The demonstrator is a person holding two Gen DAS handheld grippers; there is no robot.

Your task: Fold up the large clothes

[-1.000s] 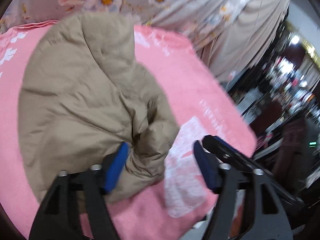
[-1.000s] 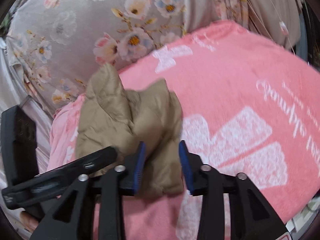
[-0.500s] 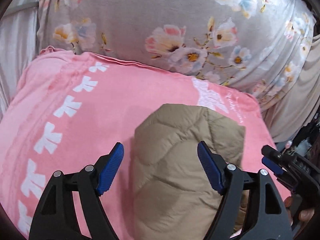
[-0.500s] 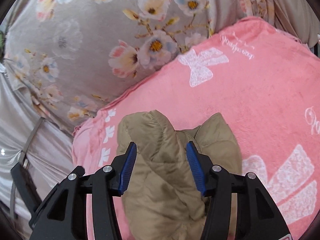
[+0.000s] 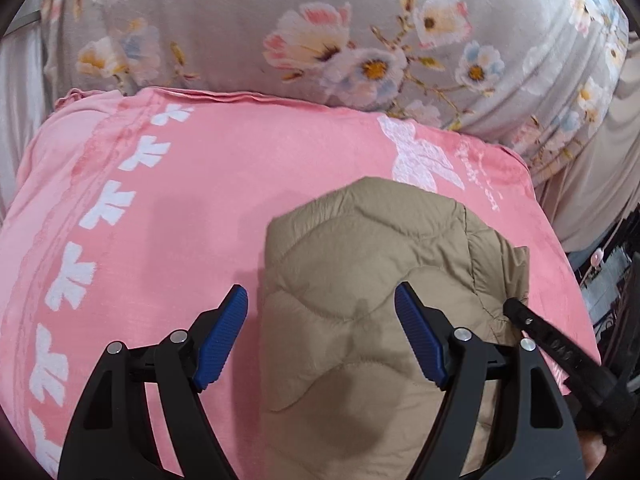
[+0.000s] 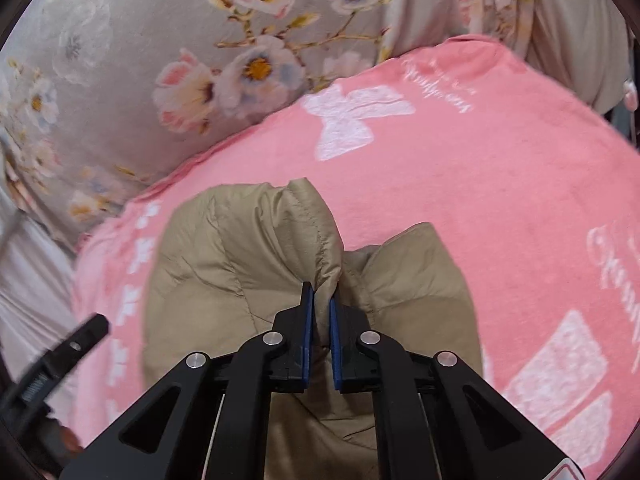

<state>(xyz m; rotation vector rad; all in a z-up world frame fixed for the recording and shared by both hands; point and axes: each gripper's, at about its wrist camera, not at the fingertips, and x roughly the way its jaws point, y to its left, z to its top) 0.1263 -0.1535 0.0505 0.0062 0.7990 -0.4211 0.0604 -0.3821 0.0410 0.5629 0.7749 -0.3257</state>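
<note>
A tan quilted puffer jacket (image 5: 360, 260) lies bunched on a pink blanket (image 5: 180, 220). My left gripper (image 5: 320, 332) hovers open above it, its blue pads wide apart on either side of the jacket's left part and not touching it. In the right wrist view the jacket (image 6: 240, 260) has a raised seamed fold, and the jaws of my right gripper (image 6: 322, 296) are closing on that fold, the pads pinching the fabric. A black finger of the right gripper (image 5: 560, 352) shows at the jacket's right edge in the left view.
A grey floral cloth (image 5: 280, 20) rises behind the blanket, which bears white bow prints (image 6: 352, 120). Beige drapery (image 5: 600, 180) hangs at the right, with dark clutter beyond the blanket's right edge. The left gripper's finger (image 6: 60, 356) shows at the lower left in the right view.
The left view swung from the blanket's right edge round to the floral cloth, over the jacket. The right gripper moved onto the jacket's raised fold and its jaws closed on it.
</note>
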